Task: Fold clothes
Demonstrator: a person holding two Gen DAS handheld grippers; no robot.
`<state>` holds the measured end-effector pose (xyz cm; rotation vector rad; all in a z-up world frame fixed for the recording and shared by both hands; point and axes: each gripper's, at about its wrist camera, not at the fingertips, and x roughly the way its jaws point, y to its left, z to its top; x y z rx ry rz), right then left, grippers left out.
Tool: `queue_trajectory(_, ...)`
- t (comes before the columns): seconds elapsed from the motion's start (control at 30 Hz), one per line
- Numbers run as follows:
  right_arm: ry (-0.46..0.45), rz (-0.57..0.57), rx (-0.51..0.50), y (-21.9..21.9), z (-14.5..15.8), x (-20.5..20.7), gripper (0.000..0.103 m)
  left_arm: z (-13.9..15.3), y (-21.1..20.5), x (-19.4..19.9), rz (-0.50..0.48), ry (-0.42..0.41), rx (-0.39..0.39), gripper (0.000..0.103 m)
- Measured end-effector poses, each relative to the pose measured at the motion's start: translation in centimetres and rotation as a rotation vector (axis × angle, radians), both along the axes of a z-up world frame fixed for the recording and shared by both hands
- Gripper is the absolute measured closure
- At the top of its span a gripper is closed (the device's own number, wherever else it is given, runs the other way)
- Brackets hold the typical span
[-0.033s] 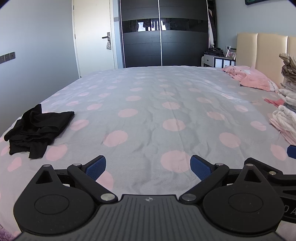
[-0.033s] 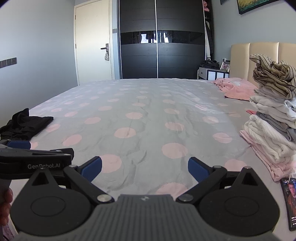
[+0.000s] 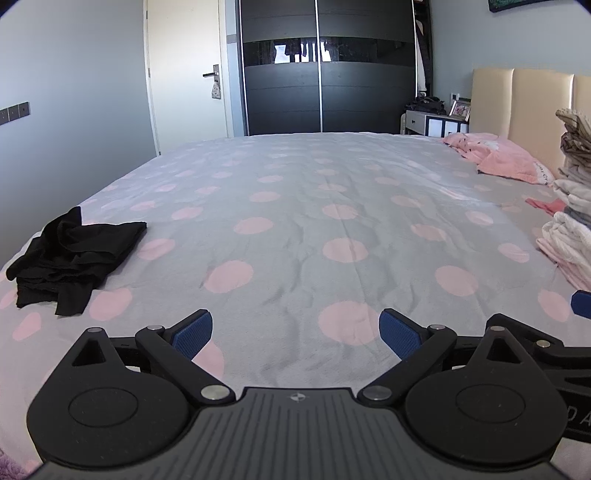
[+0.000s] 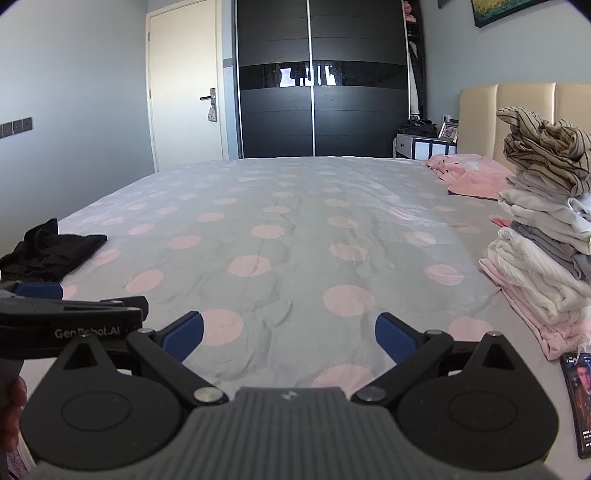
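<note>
So the black garment (image 3: pixel 75 254) is lying crumpled on the bed (image 3: pixel 295 206), off at the left edge, ahead and to the left of the left tool (image 3: pixel 295 334) and well clear of its fingers. The stack of clothes (image 4: pixel 546 236) sits on the right side of the bed, ahead and right of the right tool (image 4: pixel 288 338), not touching it. Both tools are spread wide open with nothing in them, just hovering over the polka-dot sheet. The side of the left tool reads "GenRobot.AI" in the right wrist view. Only that view shows the phone (image 4: pixel 578 398) lying by the pile, the striped top piece, and a painting (image 4: pixel 517 11) on the wall.
</note>
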<state>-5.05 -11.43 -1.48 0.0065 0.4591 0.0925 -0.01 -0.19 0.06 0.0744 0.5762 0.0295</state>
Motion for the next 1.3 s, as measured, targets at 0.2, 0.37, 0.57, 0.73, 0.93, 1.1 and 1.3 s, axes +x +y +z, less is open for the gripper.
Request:
queue_trajectory(0.2,0.001,0.006,0.054,-0.3,0.1,-0.3,0.003,0.3,-1.1,-0.1,0.005,-0.041,0.031,0.006)
queue_trajectory(0.37,0.003,-0.009,0.069,-0.1,0.2,0.1,0.003,0.8,-0.9,0.0,-0.001,-0.07,0.004,0.006)
queue_trajectory(0.57,-0.028,-0.004,0.052,0.2,0.4,-0.6,0.003,0.8,-0.6,-0.1,0.002,-0.06,-0.012,0.006)
queue_trajectory(0.73,-0.015,0.001,0.04,0.2,0.4,-0.6,0.003,0.5,-0.7,-0.1,0.004,-0.041,-0.007,0.006)
queue_trajectory(0.93,0.017,-0.001,0.018,0.5,0.3,0.0,0.003,0.3,-0.7,-0.1,0.004,-0.032,0.005,0.007)
queue_trajectory(1.1,0.031,-0.006,0.019,0.5,0.0,0.1,0.003,0.2,-0.7,-0.1,0.009,-0.02,0.01,0.007)
queue_trajectory(1.3,0.02,-0.003,0.004,0.5,-0.1,0.0,0.003,0.2,-0.6,0.0,0.009,-0.005,0.009,0.007)
